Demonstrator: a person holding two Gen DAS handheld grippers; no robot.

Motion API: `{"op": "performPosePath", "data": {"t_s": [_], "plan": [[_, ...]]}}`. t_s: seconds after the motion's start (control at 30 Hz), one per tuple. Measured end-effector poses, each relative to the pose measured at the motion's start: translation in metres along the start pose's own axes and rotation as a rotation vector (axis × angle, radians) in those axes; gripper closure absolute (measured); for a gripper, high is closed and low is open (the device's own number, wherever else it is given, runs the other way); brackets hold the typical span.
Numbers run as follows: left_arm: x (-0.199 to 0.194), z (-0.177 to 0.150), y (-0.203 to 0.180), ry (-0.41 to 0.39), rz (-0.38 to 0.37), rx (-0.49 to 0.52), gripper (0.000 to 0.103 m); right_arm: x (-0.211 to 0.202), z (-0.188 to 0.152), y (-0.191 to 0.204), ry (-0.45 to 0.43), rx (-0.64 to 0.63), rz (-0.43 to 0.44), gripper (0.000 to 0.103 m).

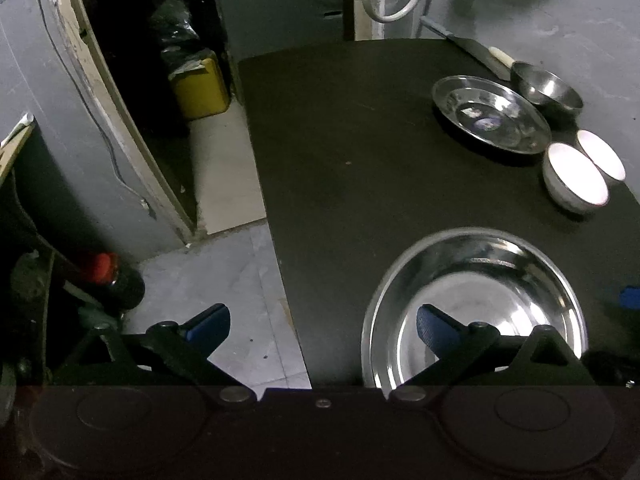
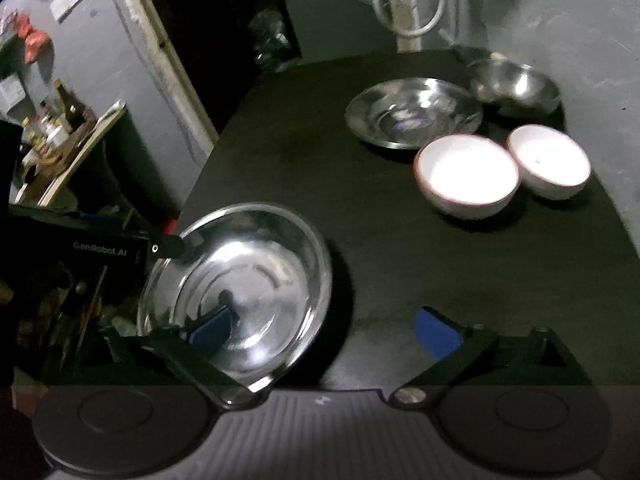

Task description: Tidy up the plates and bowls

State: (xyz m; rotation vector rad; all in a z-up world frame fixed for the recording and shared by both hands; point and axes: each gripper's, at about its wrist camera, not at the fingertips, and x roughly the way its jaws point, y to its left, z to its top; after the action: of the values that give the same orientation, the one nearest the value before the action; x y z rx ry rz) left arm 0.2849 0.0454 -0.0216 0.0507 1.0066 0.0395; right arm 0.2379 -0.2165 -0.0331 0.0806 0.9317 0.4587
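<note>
Both grippers stand with jaws wide apart, gripping nothing. The large steel plate (image 1: 476,304) lies at the near left edge of the black table (image 1: 340,160); the left gripper (image 1: 322,326) straddles its left rim, the right gripper (image 2: 324,330) its right. Beyond it sit two white bowls (image 2: 466,174), touching, then a smaller steel plate (image 2: 414,112) and a steel bowl (image 2: 514,84).

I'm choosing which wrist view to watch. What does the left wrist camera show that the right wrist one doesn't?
Only the left wrist view shows a yellow container on the floor and a knife behind the dishes. Only the right wrist view shows a cluttered shelf of bottles and the left gripper's body. Both show the near steel plate, far steel plate, steel bowl and two white bowls.
</note>
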Motion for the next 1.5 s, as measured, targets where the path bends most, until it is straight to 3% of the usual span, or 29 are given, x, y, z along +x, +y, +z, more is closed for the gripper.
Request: {"op": "performPosePath", "data": {"t_s": [0.2, 0.5, 0.93, 1.23, 1.4, 1.5], "plan": [[0.008, 0.026, 0.003, -0.035, -0.031, -0.091, 0.002, -0.01, 0.022, -0.025, -0.133, 0.057, -0.071, 0.0], [0.03, 0.083, -0.019, -0.122, -0.106, -0.121, 0.002, 0.003, 0.068, -0.055, -0.211, 0.062, -0.132, 0.0], [0.088, 0.136, -0.053, -0.119, -0.152, -0.089, 0.002, 0.053, 0.111, -0.086, -0.205, 0.058, -0.137, 0.0], [0.117, 0.155, -0.067, -0.119, -0.2, -0.08, 0.002, 0.081, 0.13, -0.097, -0.185, 0.037, -0.148, 0.001], [0.123, 0.16, -0.074, -0.128, -0.24, -0.06, 0.008, 0.099, 0.139, -0.099, -0.147, 0.01, -0.156, 0.013], [0.126, 0.16, -0.077, -0.122, -0.269, -0.055, 0.018, 0.107, 0.143, -0.099, -0.128, 0.008, -0.167, 0.019]]}}
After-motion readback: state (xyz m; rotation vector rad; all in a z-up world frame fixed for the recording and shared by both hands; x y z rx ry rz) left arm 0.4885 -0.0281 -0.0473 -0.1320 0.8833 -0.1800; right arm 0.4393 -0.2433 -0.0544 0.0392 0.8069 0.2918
